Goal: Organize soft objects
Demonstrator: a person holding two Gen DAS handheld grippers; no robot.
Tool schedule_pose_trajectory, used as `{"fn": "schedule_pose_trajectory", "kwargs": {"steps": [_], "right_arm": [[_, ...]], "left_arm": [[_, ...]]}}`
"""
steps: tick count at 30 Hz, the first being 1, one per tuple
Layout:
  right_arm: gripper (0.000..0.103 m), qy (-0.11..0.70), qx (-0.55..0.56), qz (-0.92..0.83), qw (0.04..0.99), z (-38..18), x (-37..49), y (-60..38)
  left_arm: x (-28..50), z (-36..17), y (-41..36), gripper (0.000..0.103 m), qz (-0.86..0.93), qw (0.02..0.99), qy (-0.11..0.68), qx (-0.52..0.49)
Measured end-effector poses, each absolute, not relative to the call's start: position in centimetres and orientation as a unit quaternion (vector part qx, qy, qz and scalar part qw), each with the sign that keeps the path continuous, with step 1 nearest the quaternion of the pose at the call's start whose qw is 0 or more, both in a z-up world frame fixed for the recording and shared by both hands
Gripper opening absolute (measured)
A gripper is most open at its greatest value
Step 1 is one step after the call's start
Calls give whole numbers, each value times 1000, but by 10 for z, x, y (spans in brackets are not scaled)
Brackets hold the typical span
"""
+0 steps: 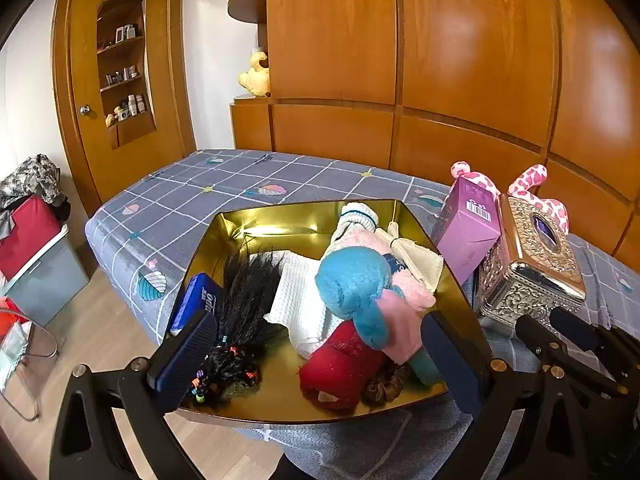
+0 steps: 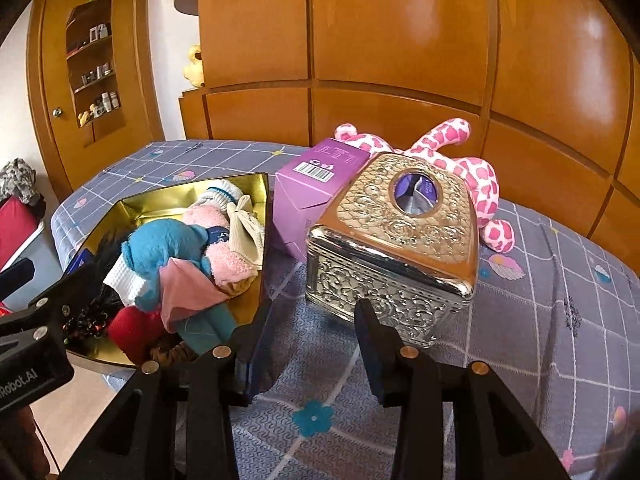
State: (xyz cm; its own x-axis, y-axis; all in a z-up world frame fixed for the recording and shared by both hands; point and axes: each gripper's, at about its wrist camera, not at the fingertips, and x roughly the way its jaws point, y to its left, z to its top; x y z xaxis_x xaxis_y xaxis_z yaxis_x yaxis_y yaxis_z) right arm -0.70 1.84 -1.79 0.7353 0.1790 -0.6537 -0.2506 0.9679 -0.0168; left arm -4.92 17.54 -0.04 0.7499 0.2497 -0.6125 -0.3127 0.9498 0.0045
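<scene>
Shallow gold metal tray (image 1: 256, 220): soft items heaped inside for sorting, blue plush toy (image 1: 352, 284) uppermost. Left gripper (image 1: 320, 360) is held spread wide across the tray's near edge, clamping nothing. Right gripper (image 2: 312, 344), just right of the tray, is held parted and empty; pink spotted plush giraffe (image 2: 480, 176) lies unsorted beyond.

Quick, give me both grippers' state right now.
Left gripper: open wide, jaws either side of the soft things in the gold tin, gripping nothing.
Right gripper: open, empty, over the bedspread.

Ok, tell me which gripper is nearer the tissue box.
Right. The right gripper hovers just in front of the tissue box; the left gripper is over the gold tin beside it.
</scene>
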Motion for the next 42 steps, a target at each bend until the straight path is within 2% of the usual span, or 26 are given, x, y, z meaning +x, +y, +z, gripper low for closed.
{"fn": "schedule_pose_trajectory", "kwargs": {"steps": [42], "right_arm": [[41, 339, -52, 116, 932, -16, -9, 18]], "left_arm": [[-48, -4, 177, 103, 154, 930, 331, -46]]}}
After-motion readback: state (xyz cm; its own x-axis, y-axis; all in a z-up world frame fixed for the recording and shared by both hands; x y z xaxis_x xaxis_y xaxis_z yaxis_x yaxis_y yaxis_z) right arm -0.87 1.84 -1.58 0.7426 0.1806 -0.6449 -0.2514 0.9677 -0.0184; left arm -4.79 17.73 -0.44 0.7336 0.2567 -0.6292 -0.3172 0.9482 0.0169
